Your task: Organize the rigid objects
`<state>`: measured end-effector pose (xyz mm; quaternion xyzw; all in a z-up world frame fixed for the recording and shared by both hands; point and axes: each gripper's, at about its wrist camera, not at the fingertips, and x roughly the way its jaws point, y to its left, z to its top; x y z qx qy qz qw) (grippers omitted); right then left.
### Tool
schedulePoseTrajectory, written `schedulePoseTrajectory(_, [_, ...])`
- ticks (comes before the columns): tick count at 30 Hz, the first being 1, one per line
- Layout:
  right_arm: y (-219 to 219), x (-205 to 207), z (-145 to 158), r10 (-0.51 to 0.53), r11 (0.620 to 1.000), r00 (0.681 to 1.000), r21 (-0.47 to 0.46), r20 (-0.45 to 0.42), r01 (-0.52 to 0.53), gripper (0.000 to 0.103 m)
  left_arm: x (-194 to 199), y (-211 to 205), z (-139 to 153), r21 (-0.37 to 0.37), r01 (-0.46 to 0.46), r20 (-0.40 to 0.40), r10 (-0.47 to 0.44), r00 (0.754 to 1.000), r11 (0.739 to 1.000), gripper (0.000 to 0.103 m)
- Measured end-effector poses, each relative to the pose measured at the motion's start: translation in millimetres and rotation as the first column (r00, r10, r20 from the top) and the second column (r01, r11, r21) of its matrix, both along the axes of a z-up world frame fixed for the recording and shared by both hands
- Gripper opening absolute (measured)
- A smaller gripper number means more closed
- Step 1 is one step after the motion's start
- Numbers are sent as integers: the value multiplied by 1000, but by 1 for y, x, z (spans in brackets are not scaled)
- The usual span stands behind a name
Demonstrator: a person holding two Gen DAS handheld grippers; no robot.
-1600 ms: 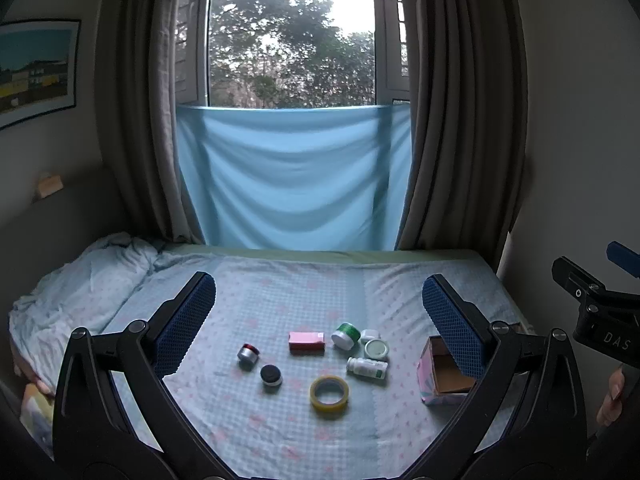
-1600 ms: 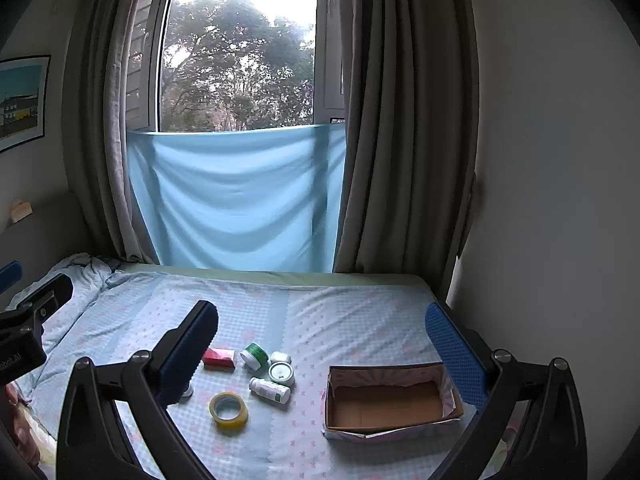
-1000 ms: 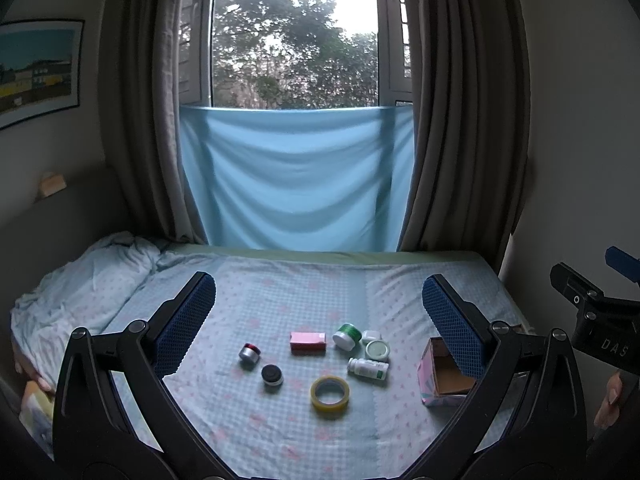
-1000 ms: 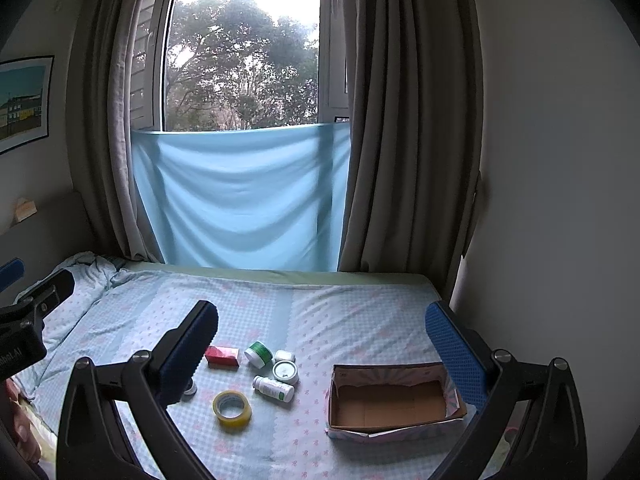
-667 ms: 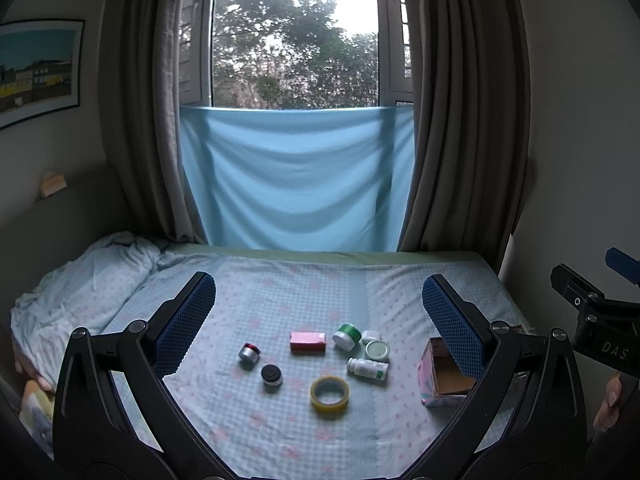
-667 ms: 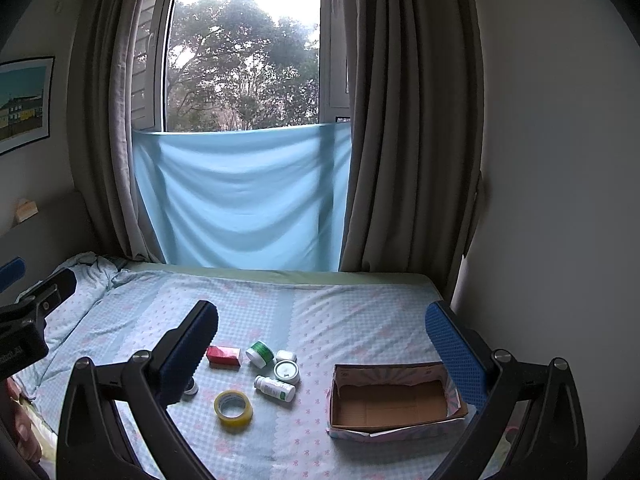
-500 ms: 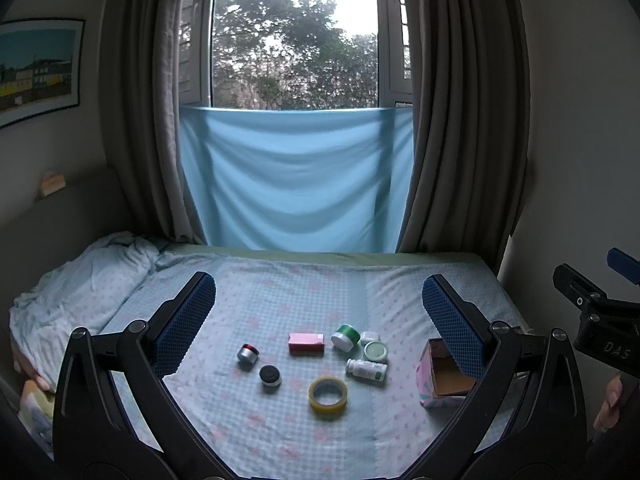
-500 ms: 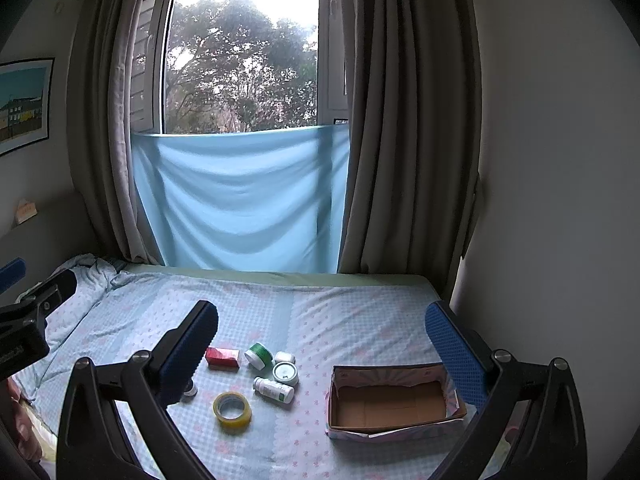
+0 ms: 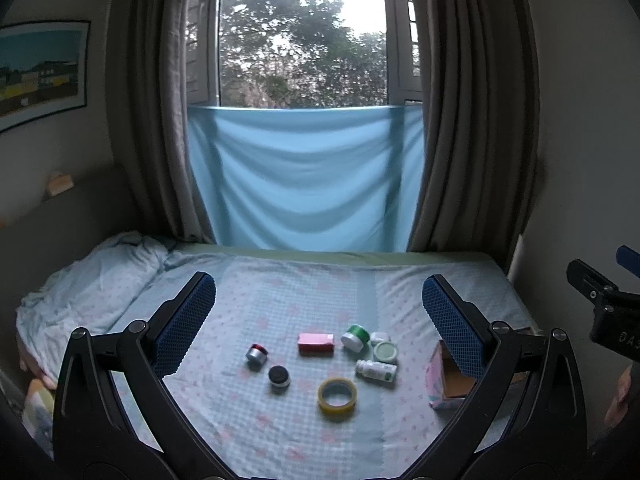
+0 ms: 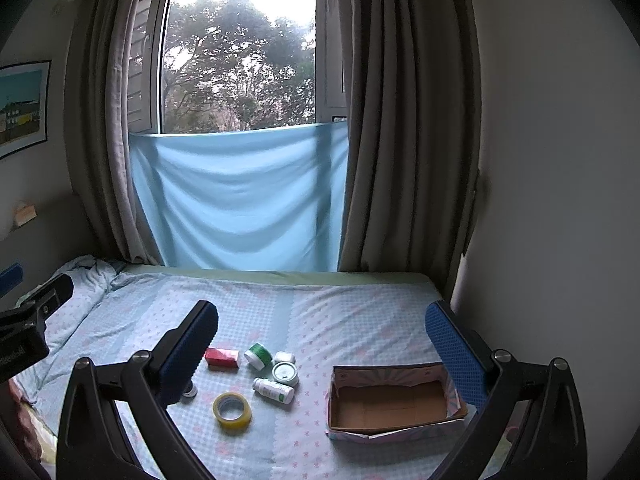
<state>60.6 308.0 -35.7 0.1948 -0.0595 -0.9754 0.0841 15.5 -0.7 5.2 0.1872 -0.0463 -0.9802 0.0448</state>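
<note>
A: Status, nearest first. Left gripper [image 9: 316,312]: fingers spread wide, nothing between the pads, held above the bed. Right gripper [image 10: 320,340]: likewise spread and empty.

B: So no grasp logged. Contents of the box?

A: Cardboard box [image 10: 394,402] lies at the right side of the bed [image 10: 340,304]; the right wrist view looks straight into it and shows bare cardboard floor. Nothing is in it.

B: Then the objects are all loose?

A: Yes, all on the sheet left of the box. Nearest: yellow tape roll [image 10: 232,405], lying flat. Just behind it, the white bottle [image 10: 274,390] on its side. Left of the tape, in the left wrist view, a black-lidded jar [image 9: 279,376] and a silver jar with a red top [image 9: 256,353]. Further back: a round pale-green lid or tin [image 10: 285,373], a small white piece [image 10: 285,357] touching or just beside it, a green-capped jar [image 10: 258,355] tipped over, and the pink box [image 10: 222,357].

B: Progress estimate?

A: My judgement: not begun. Eight items are out, none in, assuming the box is the destination; the task line does not say so.

B: What remains?

A: Every pick and place. The tape and bottle sit closest to both grippers and the box.
</note>
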Motion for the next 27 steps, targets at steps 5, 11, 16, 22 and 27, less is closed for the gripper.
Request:
schedulePoseTrajectory(5, [-8,-12,-11,32,999,999,34,-6,-32,103,-18,-26,-4,-22,-37,48,38,998,999,103])
schedulePoseTrajectory(11, [-38,-31,-43,85,996,991,19,104,-88,103,-59,-84,-29,2,-47,175,46,984,999,103])
schedulePoseTrajectory(16, [-86,-52,-69,141,989,965,8,220,-146,103,-104,-141,-61,15,-41,287,35,957,999,103])
schedulePoseTrajectory(22, [-150,-80,-115,169,986,913,-69,371,-155,103,-173,-202,-108,17,8,428,-15,904,1000,103])
schedulePoseTrajectory(27, [-203,-102,-160,146,989,868,-52,475,-138,103,-240,-236,-153,15,68,539,-65,840,998,103])
